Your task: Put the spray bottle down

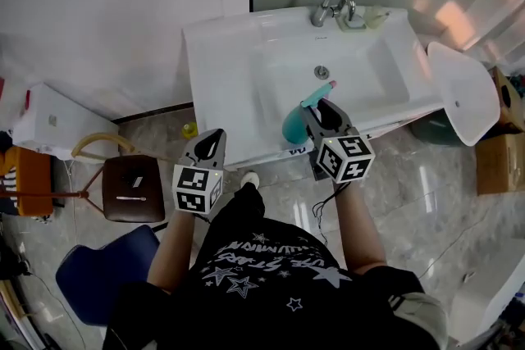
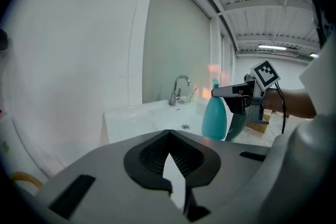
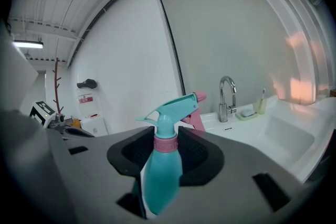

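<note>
Right gripper point(image 3: 167, 139) is clamping the teal spray bottle point(image 3: 159, 178) by its body, jaws pressing on both sides. Bottle is standing upright, its pink nozzle pointing toward the faucet point(image 3: 227, 98), over the front part of the white sink point(image 1: 230, 53). Left gripper point(image 2: 169, 150) is hovering to its left, jaws together, empty.

Right gripper point(image 3: 167, 140) has the teal spray bottle point(image 3: 160, 178) pinched between its black jaw pads, which sit either side of the neck and shoulder, right around the pink collar point(image 3: 167, 145). The bottle's upright, and its spray head angles up to the right, ending in a pink nozzle tip point(image 3: 200, 96). Behind it is a white sink point(image 3: 283, 136) with a chrome faucet point(image 3: 226, 97), plus a small dish point(image 3: 245, 113) next to the tap. There's a plain white wall point(image 3: 131, 60) on the left and a ceiling light point(image 3: 29, 44) glowing.
</note>
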Motion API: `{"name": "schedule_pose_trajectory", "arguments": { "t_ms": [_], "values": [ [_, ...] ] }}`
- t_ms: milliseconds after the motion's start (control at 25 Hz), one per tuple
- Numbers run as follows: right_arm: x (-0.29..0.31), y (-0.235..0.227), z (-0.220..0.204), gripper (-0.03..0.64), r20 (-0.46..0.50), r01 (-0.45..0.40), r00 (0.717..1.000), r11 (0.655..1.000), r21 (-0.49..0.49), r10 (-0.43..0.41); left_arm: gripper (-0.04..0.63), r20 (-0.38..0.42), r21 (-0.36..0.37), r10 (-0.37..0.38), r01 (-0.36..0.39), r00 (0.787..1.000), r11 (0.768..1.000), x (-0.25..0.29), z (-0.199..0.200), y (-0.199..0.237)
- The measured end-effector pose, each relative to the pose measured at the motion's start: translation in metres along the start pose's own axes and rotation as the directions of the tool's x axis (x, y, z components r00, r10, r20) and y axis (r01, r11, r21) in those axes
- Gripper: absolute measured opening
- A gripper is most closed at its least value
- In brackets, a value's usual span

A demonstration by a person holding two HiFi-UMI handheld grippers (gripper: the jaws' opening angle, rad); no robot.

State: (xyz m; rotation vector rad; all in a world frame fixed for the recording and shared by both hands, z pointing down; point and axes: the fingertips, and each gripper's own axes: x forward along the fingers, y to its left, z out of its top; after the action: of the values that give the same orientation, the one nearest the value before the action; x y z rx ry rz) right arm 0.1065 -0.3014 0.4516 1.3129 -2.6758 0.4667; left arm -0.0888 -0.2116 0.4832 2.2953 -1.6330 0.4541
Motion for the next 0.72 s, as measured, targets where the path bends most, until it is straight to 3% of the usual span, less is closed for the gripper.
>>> {"name": "schedule_pose_trajectory", "arguments": {
  "t_ms": [400, 720],
  "values": [
    [0.119, -0.040, 0.060, 0.150, 0.033, 0.053, 0.998, 0.998, -0.032, -0.052, 0.015, 0.059, 0.043, -0.039, 0.037, 0.997, 0.998, 0.087, 0.082, 0.076],
    [0.205, -0.061, 0.083, 0.150, 0.061, 0.094, 0.994, 0.995, -0.044, -0.092, 0.015, 0.074, 0.046, -0.037, 0.033, 0.997, 0.998, 0.130, 0.108, 0.128]
  ]
}}
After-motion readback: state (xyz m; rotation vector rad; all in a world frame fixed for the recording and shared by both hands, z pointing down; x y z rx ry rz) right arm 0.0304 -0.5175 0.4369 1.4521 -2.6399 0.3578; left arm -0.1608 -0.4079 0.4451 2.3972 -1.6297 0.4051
